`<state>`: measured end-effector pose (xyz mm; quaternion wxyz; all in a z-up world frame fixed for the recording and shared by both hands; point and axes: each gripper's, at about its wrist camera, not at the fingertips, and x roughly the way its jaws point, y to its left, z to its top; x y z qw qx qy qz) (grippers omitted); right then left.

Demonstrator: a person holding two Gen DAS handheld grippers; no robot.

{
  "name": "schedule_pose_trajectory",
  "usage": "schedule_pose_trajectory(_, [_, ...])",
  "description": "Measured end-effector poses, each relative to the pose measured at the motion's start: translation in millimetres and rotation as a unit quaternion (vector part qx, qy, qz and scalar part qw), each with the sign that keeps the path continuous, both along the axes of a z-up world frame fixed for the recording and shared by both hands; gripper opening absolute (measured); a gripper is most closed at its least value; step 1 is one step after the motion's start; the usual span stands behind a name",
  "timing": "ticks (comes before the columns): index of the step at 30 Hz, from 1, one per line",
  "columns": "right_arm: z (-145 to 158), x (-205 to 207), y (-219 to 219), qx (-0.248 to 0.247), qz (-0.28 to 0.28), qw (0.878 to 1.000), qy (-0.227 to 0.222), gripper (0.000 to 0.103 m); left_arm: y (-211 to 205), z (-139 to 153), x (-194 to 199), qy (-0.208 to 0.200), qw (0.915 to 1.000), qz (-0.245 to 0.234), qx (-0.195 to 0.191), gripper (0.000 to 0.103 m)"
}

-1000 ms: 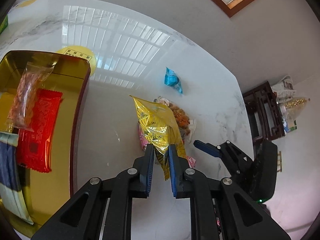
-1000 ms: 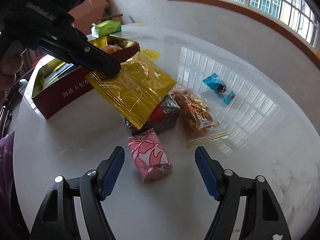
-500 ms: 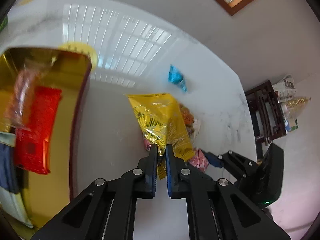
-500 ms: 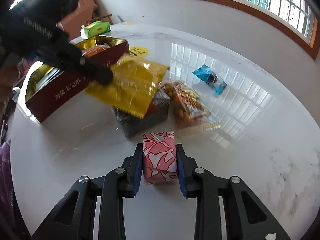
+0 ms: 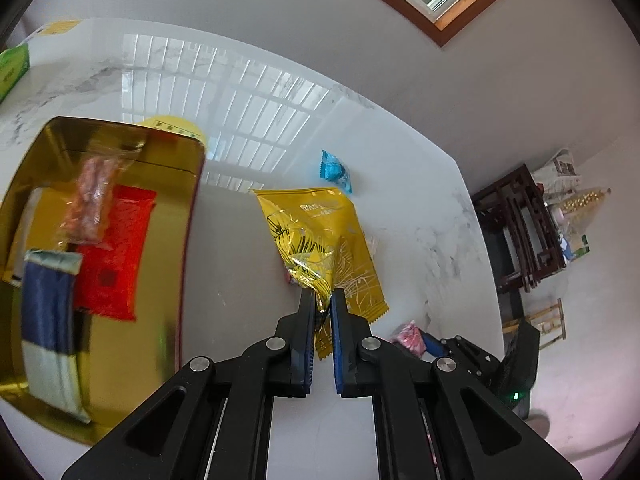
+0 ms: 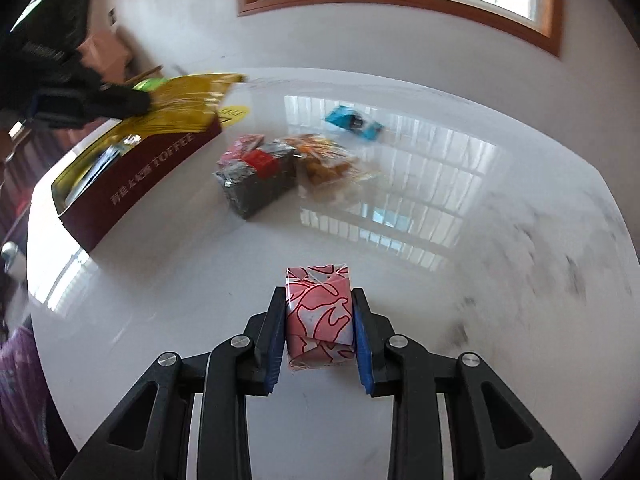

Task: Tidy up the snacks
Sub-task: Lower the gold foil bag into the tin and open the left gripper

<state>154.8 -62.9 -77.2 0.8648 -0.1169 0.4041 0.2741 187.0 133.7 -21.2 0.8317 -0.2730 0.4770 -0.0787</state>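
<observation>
Both claws closed since a second ago: left claw (image 5: 321, 300) pinches the gold bag (image 5: 320, 236), lifted toward the tin (image 5: 188, 216) at its left; right claw (image 6: 320, 328) clamps the pink box (image 6: 320, 316). Tin holds some; foil block (image 6: 256, 180), orange pack (image 6: 324, 164), blue candy (image 6: 352, 122) remain ahead on the tabletop (image 6: 440, 240).

White marble-look table (image 6: 440, 240), glossy, window reflected in its top. On it: dark red tin (image 6: 136, 188) with gold interior at left; grey foil block (image 6: 256, 184) mid-table, clear bag of orange snacks (image 6: 328, 164) touching its right side; blue wrapped candy (image 6: 354, 122) farther back; yellow round label (image 6: 234, 114) behind the tin.
</observation>
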Motion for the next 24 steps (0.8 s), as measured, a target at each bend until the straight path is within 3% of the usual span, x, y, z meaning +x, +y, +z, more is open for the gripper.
schedule_pose_trajectory(8, [-3, 6, -66, 0.013, -0.123, 0.992, 0.006, 0.028, 31, 16, -29, -0.009, 0.9995, 0.029, -0.003, 0.008])
schedule_pose_trajectory(15, [-2, 20, -130, 0.033, -0.244, 0.969, 0.006, 0.028, 75, 28, -45, -0.018, 0.9972, 0.071, 0.008, 0.008])
schedule_pose_trajectory(24, [0, 25, -133, 0.016, -0.262, 0.965, 0.002, 0.028, 135, 13, -36, -0.002, 0.9924, 0.118, 0.034, 0.008])
